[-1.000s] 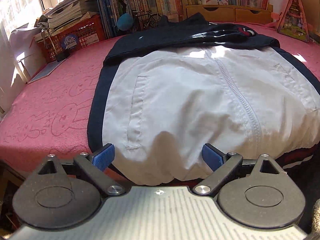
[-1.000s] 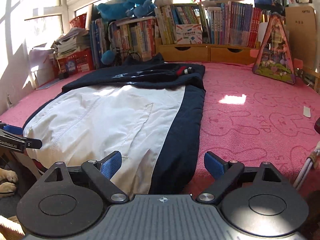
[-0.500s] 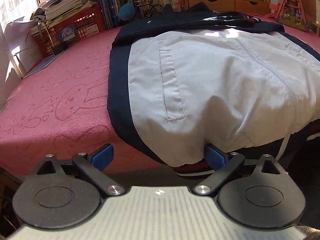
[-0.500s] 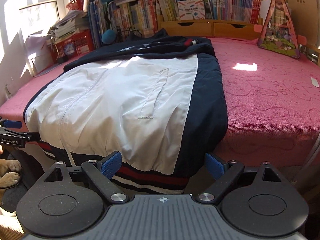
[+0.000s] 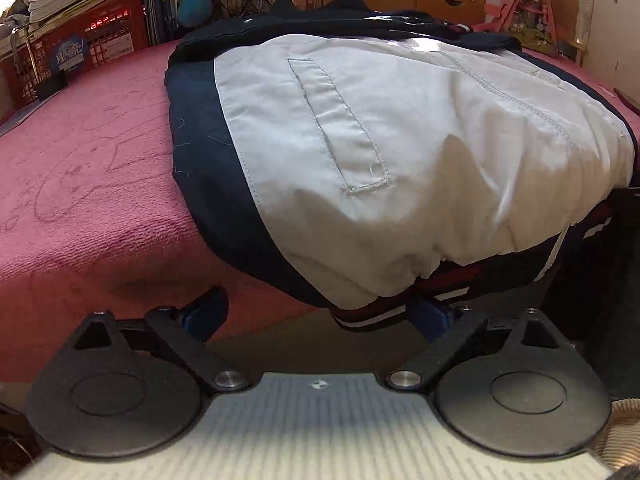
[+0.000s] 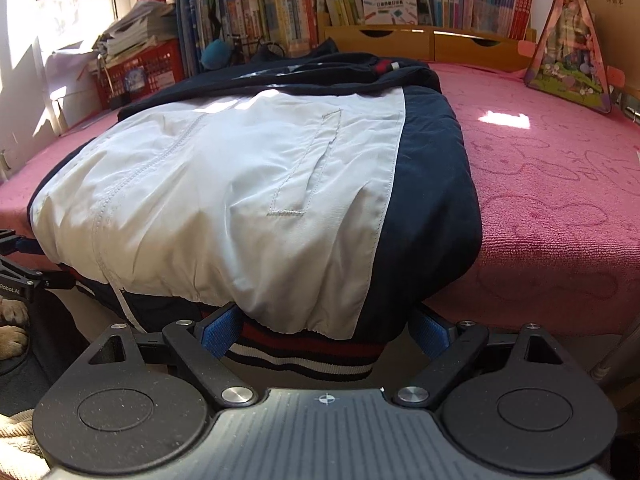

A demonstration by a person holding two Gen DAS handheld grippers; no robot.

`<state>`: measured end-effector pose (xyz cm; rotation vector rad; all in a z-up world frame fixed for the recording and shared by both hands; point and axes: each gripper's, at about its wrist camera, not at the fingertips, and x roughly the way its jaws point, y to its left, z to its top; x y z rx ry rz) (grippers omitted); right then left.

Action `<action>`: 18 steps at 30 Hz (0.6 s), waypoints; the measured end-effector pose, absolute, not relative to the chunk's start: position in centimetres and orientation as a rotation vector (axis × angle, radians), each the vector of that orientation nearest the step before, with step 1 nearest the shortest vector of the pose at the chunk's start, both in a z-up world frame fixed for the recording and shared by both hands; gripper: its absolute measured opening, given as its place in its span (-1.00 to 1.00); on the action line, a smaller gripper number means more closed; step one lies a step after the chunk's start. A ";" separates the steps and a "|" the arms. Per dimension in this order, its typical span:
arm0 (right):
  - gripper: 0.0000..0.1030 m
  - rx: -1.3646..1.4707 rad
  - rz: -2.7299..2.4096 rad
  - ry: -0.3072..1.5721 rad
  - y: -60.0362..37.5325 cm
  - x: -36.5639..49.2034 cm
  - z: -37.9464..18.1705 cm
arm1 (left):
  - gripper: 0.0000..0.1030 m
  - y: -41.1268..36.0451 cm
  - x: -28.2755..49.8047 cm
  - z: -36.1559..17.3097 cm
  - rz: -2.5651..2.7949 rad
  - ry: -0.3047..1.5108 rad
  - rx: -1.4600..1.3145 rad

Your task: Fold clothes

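Red crate (image 6: 140, 74) holds paper stack; left gripper (image 5: 320, 314), right gripper (image 6: 326, 330) spread wide at jacket (image 6: 240, 184) hem.

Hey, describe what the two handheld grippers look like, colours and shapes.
Both match: the left gripper and right gripper have black linkage arms on round black discs with silver pivot bolts, blue finger pads, and a ribbed body with a small crosshair mark.

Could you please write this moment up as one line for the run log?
stage: reaching for hem | jacket: flat on bed, striped hem overhanging | left gripper: open, at hem | right gripper: open, straddling hem
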<state>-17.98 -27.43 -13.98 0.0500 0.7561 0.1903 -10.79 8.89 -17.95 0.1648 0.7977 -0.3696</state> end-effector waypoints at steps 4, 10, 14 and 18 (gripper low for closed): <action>0.72 0.048 0.206 0.746 -27.6 -17.5 -13.9 | 0.68 9.3 -11.1 -17.8 -0.409 0.793 0.158; 0.53 0.060 0.226 0.748 -28.2 -18.0 -13.5 | -0.14 9.3 -11.9 -17.5 -0.502 0.754 0.245; 0.64 0.131 0.222 0.765 -29.2 -17.6 -14.5 | 0.11 9.2 -11.0 -17.8 -0.499 0.769 0.209; 0.62 0.182 0.197 0.812 -29.0 -16.6 -15.1 | -0.12 8.7 -10.8 -18.0 -0.515 0.779 0.167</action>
